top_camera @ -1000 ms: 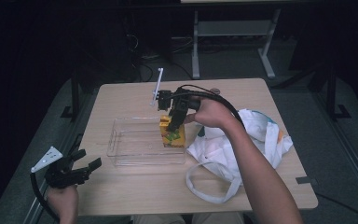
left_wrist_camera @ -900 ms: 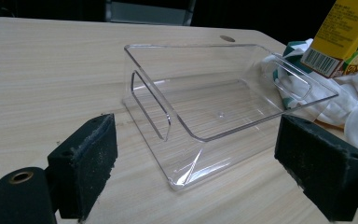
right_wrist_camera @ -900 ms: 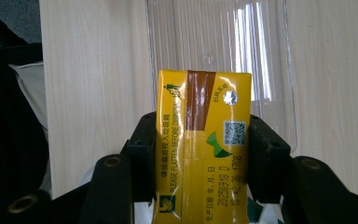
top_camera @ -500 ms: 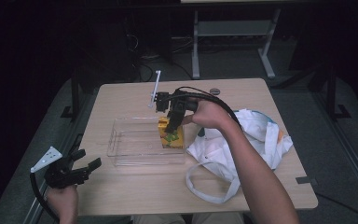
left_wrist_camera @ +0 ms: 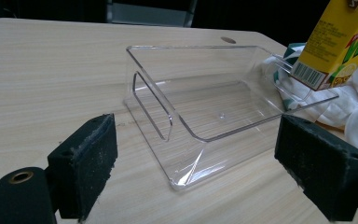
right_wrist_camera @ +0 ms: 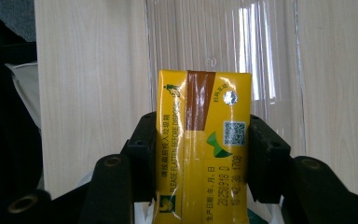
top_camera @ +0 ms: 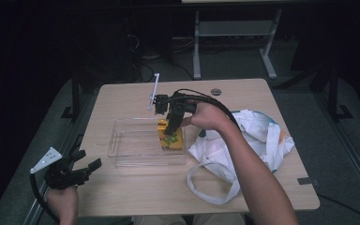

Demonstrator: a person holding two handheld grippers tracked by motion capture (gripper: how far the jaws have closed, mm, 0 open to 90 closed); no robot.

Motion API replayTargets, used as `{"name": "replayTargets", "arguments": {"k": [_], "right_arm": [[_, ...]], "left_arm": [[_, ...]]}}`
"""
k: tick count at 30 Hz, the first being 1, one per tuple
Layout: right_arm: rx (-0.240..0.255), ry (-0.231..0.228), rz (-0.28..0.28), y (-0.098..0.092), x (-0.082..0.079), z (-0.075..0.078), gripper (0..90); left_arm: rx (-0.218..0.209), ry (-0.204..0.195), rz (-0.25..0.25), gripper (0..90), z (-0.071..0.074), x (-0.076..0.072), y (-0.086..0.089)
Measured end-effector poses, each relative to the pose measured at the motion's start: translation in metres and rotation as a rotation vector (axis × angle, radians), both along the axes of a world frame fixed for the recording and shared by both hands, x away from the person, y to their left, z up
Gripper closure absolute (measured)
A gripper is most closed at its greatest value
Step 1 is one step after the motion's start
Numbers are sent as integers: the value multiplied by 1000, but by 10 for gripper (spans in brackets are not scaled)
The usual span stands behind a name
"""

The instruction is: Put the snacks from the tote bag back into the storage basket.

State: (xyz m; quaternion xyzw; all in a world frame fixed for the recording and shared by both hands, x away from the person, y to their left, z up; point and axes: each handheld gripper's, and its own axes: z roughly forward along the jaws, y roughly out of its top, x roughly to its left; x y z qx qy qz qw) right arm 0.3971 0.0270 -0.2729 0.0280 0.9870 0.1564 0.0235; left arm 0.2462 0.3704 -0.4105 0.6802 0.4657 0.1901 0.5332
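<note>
Fingers of the right gripper (right_wrist_camera: 200,154) pinch one yellow carton (right_wrist_camera: 201,144) by its two narrow sides, pads flat against it; the left gripper (left_wrist_camera: 200,172) has its fingers spread wide with nothing between them. Count: one carton, one clear tray (top_camera: 136,150), one white bag (top_camera: 258,140), two grippers. In the high view the carton (top_camera: 171,138) hangs at the right end of the tray, over its inner floor; the left gripper view shows its lower corner above the tray's far rim, apart from the floor. Whether it touches the tray wall cannot be told. The tray has one upright clear divider (left_wrist_camera: 154,102) near its left end and is otherwise bare. The bag lies crumpled just right of the tray, its loop handle trailing toward the table's near edge. One white stick (top_camera: 153,90) stands tilted behind the tray, and one small dark disc (top_camera: 215,91) lies near the far edge. The left gripper (top_camera: 75,171) rests at the table's near-left corner, well apart from the tray. Surface: a light wood-grain table (top_camera: 136,197). Room: dark, with a grey floor and a white frame (top_camera: 234,37) beyond the table.
</note>
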Motion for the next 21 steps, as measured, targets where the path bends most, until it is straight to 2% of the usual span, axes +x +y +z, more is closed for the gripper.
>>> {"name": "replayTargets", "arguments": {"k": [14, 21], "right_arm": [[-8, 15, 5, 1, 1, -8, 520], [7, 15, 9, 1, 4, -11, 519]], "left_arm": [[-11, 2, -1, 125, 0, -1, -1], [-7, 2, -2, 125, 0, -1, 0]]}}
